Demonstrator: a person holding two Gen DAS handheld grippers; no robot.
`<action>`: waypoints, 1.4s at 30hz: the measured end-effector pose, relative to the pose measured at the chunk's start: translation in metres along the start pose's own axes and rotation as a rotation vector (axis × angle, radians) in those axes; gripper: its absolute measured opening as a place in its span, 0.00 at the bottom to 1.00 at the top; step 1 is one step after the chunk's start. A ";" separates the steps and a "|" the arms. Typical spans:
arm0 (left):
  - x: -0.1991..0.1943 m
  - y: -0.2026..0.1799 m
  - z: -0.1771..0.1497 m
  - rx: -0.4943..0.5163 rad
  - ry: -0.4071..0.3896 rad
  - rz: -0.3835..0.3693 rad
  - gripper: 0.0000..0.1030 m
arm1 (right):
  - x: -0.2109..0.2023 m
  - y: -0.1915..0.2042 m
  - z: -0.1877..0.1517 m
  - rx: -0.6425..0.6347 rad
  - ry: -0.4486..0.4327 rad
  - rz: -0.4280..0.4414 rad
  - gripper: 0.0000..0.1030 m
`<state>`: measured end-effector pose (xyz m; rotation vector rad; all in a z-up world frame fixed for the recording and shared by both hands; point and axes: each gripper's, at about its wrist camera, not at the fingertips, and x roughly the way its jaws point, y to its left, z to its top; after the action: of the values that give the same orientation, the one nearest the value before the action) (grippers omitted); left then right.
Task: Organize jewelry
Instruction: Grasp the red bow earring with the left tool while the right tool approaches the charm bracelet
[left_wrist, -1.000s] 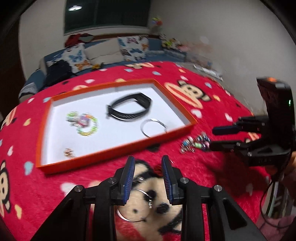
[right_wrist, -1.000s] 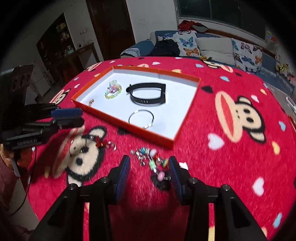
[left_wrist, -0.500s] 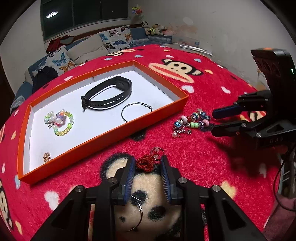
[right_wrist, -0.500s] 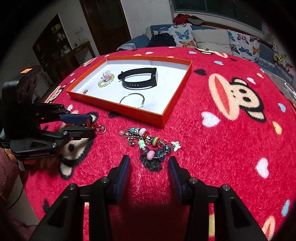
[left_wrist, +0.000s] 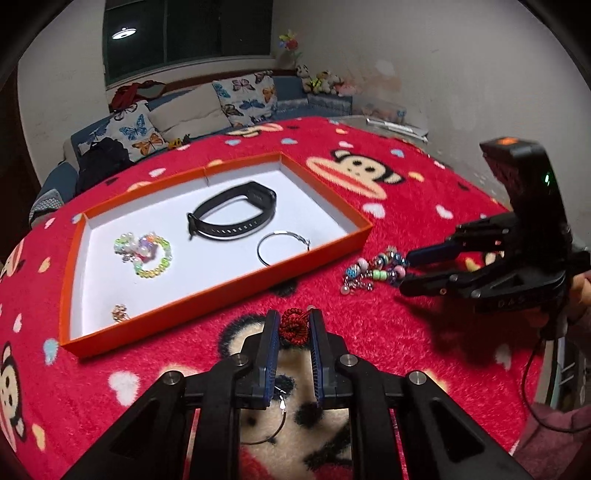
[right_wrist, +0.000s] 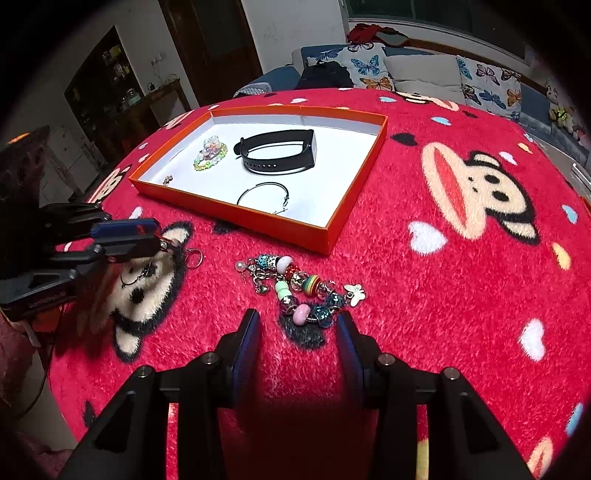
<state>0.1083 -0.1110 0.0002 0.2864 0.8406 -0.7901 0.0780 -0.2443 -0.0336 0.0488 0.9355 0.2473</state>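
On my left wrist camera, the orange tray (left_wrist: 218, 291) lies at the left on the red monkey-print cover (left_wrist: 406, 332) of the table. Inside the tray, going from left to right, I see a small gold piece (left_wrist: 120, 312) near the front left corner, a bead bracelet (left_wrist: 144, 254), a black wristband (left_wrist: 232, 216) and a thin hoop (left_wrist: 282, 246) close to the front wall.

In the centre, my left gripper (left_wrist: 293, 326) has its jaws clenched on a red knotted charm (left_wrist: 293, 328), just in front of the tray wall. A wire ring (left_wrist: 275, 424) hangs under the jaws, above the cover; whether it touches the cover I cannot tell.

To the right, the charm bracelet (left_wrist: 373, 271) with coloured beads lies on the cover, outside the tray and near its right front corner. My right gripper (left_wrist: 406, 271) is just beside it, with the fingertips at its right end.

On the right wrist camera, the left gripper (right_wrist: 157, 240) is at the left with the charm's small ring (right_wrist: 194, 256) beyond its tips. The tray (right_wrist: 236, 212) is behind. The charm bracelet (right_wrist: 303, 291) lies ahead of the right gripper (right_wrist: 297, 325), whose jaws are released and wide apart, one on each side of its nearest beads.
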 end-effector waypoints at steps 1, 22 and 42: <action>-0.004 0.003 0.001 -0.014 -0.008 -0.005 0.16 | -0.001 0.001 0.000 -0.005 -0.001 0.000 0.45; -0.032 0.023 -0.007 -0.109 -0.047 0.031 0.16 | 0.004 -0.005 0.006 0.012 -0.003 -0.028 0.45; -0.029 0.030 -0.012 -0.141 -0.041 0.030 0.16 | 0.019 0.014 0.010 -0.190 0.000 -0.086 0.37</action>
<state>0.1113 -0.0692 0.0121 0.1570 0.8467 -0.7027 0.0940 -0.2257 -0.0402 -0.1663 0.9077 0.2556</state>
